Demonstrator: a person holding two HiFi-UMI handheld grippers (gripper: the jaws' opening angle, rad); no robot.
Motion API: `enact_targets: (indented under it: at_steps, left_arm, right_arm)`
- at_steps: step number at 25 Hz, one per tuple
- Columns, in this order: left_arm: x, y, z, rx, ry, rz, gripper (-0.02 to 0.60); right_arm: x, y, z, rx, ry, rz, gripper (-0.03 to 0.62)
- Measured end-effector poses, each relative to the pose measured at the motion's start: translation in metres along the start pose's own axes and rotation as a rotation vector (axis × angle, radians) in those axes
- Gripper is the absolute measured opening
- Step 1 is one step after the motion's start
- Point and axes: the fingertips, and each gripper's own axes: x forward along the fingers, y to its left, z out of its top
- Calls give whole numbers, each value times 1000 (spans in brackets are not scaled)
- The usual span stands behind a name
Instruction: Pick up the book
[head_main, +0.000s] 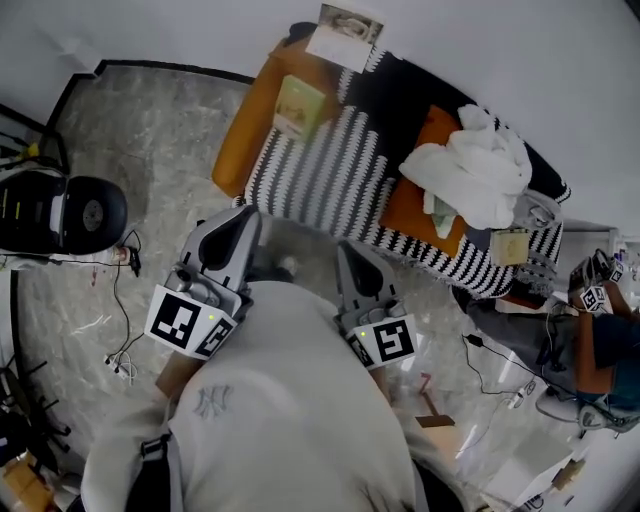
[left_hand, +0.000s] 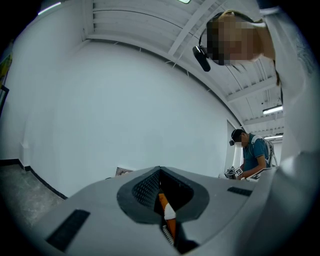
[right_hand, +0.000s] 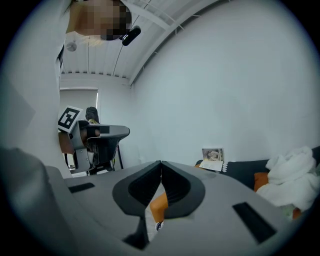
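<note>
Down by the person's chest, left gripper (head_main: 244, 220) and right gripper (head_main: 350, 252) both have jaws pressed together, well apart from the open book (head_main: 345, 35) beyond the striped blanket (head_main: 330, 170).

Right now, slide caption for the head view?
Left gripper and right gripper, both shut, short of a striped couch with a pale green book on it.

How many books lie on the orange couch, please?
2: an open white book at the wall end, a pale green book near it. The heaped white cloth may hide more.
</note>
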Motion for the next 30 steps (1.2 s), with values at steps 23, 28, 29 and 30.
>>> enact_targets:
  at_steps: [23, 28, 29, 30]
  left_arm:
    - [45, 27, -5, -41, 41, -40, 9]
    - [73, 54, -1, -52, 42, -51, 9]
    - [80, 60, 2, -54, 39, -55, 9]
    - [87, 66, 5, -58, 36, -61, 9]
  right_arm:
    - [30, -30, 3, 21, 32, -56, 18]
    - [62, -47, 9, 17, 37, -76, 18]
    - [70, -50, 13, 13, 32, -80, 18]
    - [78, -53, 17, 11, 26, -86, 18]
